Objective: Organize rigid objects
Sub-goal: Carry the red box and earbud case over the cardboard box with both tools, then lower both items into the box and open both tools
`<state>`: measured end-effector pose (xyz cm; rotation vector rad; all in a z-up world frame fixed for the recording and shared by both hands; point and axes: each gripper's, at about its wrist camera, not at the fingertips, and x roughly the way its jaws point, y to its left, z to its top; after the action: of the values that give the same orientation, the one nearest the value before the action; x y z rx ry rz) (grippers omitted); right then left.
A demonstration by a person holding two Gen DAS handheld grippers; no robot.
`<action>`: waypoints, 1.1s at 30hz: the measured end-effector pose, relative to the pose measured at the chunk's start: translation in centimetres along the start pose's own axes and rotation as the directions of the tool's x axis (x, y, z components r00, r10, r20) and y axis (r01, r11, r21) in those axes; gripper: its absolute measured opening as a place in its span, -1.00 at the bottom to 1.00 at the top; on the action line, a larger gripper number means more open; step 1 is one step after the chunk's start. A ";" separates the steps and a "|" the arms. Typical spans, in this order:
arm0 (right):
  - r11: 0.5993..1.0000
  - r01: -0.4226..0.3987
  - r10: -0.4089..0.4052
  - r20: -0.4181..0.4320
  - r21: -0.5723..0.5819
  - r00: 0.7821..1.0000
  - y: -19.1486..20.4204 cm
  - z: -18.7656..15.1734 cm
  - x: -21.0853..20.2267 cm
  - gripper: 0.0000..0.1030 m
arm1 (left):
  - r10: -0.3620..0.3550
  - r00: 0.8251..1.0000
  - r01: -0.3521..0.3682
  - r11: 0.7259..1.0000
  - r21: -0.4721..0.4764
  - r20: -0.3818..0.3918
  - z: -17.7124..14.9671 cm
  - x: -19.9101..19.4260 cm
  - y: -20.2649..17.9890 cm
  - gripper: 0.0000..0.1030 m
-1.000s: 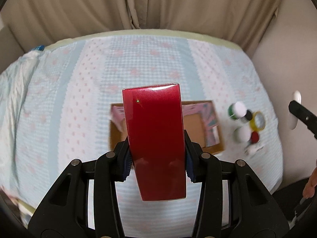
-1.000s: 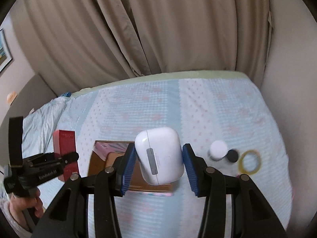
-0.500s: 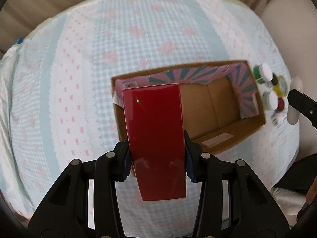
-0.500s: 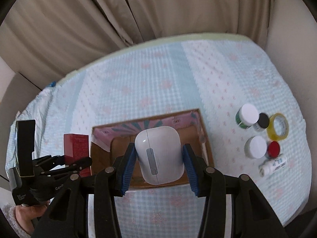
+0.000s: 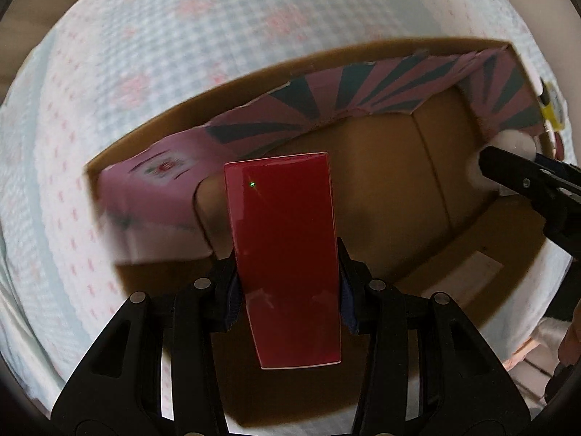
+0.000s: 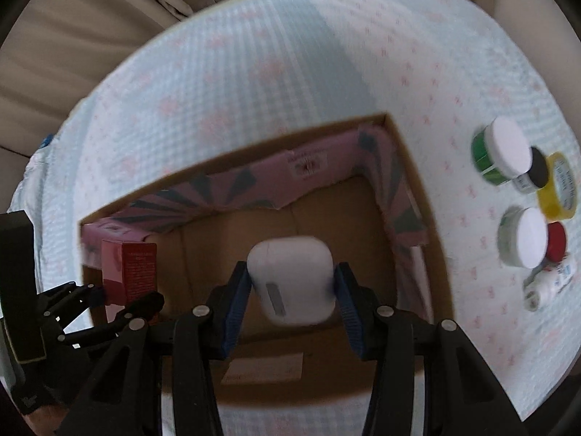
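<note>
Checked bedspread [image 6: 290, 54] spreading behind cardboard box [image 5: 381, 54]. Pinching red box [image 5: 287, 254] in left gripper [image 5: 287, 283], white earbud case [image 6: 290, 283] in right gripper [image 6: 290, 290] — both hovering over the opening. Probably light, stiff, slick — gripping flat sides.

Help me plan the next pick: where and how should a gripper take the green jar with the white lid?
Grip the green jar across its round side wall just below the lid, coming straight down from above. It stands upright, and the black-capped bottle crowds one side, so close across the free sides.
</note>
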<state>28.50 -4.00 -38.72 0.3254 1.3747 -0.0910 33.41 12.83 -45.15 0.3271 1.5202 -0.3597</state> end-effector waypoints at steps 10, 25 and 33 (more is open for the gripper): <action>1.000 0.010 -0.011 -0.058 -0.005 0.998 -0.4 0.7 4.0 -0.23 | -0.025 0.999 0.026 1.000 0.017 -0.024 0.7 2.1 -0.3 -0.23; 0.998 -0.057 0.059 0.044 -0.035 0.997 -1.2 -1.5 1.9 0.85 | -0.055 0.996 0.053 0.998 0.040 0.074 -2.2 -1.3 -1.8 1.00; 0.997 -0.068 0.071 0.107 -0.026 0.992 -1.1 -2.3 -0.8 0.85 | -0.041 0.991 0.042 0.999 -0.007 0.126 -4.4 -4.0 -2.1 1.00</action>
<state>25.86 -4.50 -38.49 0.3447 1.2552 -0.0348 28.46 12.91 -41.24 0.2604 1.4063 -0.3983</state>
